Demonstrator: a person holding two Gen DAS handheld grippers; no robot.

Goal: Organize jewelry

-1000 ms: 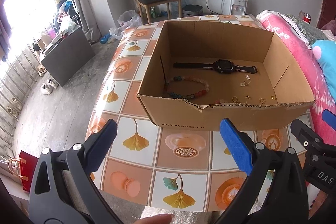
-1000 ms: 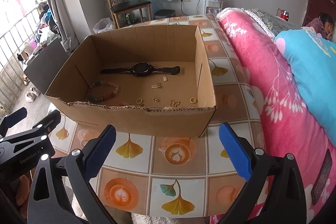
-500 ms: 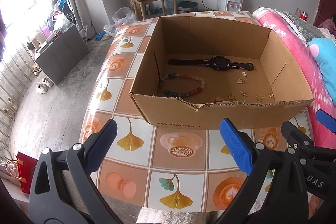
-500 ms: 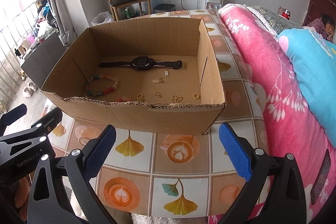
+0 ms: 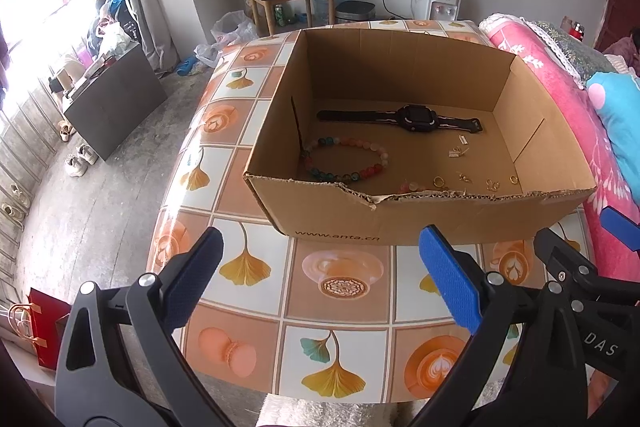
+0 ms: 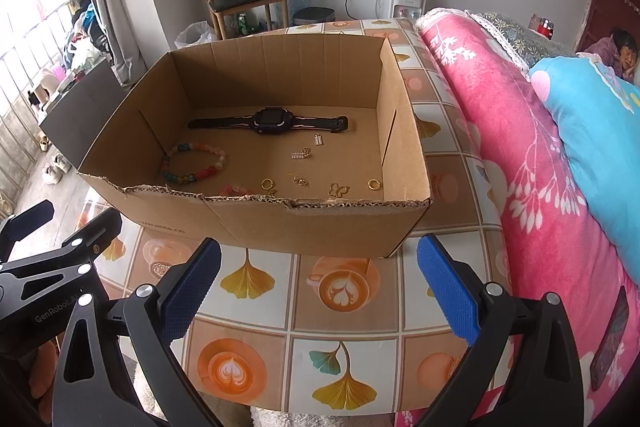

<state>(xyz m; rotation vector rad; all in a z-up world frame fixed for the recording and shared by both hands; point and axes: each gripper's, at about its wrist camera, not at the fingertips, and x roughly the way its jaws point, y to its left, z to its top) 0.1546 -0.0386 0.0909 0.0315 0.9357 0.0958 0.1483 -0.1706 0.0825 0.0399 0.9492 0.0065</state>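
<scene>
Right then, I had both claws hanging low over the near edge of the table [image 5: 340,311], short of the cardboard box [image 5: 400,219]. My left gripper [image 5: 320,279] stood with its blue pads wide apart and nothing between them; my right gripper [image 6: 318,285] was the same, spread wide and empty. From the left camera I could see the right gripper's tips poking in at the right edge, and from the right camera the left one sat at the lower left, so the two were side by side and not touching.

All the jewelry lay inside the box, on its floor. A black watch [image 6: 266,123] was stretched out flat toward the back wall. A bracelet of coloured beads [image 5: 344,163] lay in a loop near the left wall, just beside a slit in that wall. Some pink beads [image 6: 236,190] showed just behind the torn front rim, mostly hidden by it. Along the front, a row of small gold pieces was spread out apart from one another: a ring [image 6: 267,183], a butterfly-shaped piece [image 6: 339,189] and another ring [image 6: 374,183] nearest the right wall. Two tiny charms [image 6: 301,154] lay between that row and the watch; I could not make out what they were.

A pink blanket [image 6: 520,147] ran along the table's right side.
</scene>
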